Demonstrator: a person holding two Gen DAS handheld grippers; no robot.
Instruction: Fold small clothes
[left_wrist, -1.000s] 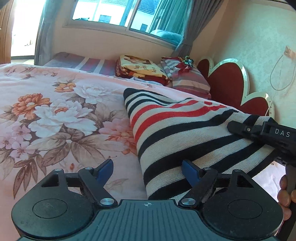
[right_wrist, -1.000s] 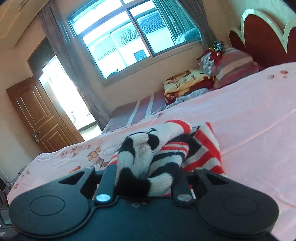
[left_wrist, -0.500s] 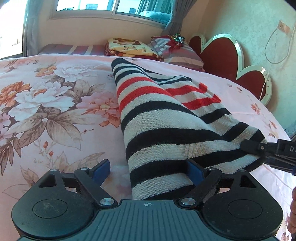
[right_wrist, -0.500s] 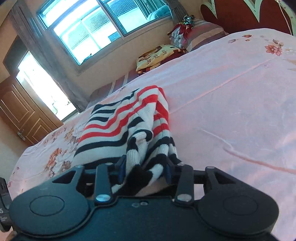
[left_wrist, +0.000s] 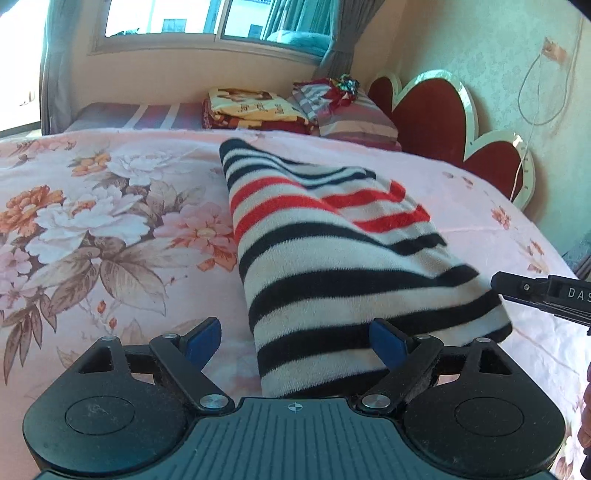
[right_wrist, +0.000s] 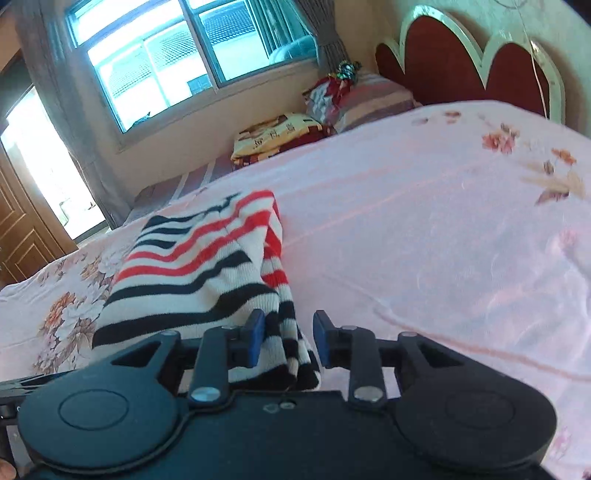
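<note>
The sweater (left_wrist: 332, 258) lies folded on the bed (left_wrist: 92, 221). The left gripper (left_wrist: 295, 341) is wide open, holding nothing. The right gripper (right_wrist: 289, 339), at the sweater's 4 o'clock corner, is closing with cloth between its pads, not squeezed. A tug could undo the fold.

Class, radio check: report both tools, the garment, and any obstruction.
Left tool open, astride striped sweater edge. Right tool closing, sweater fold between the pads, not pinched. Sweater folded on floral bedspread. Nothing in the way.
</note>
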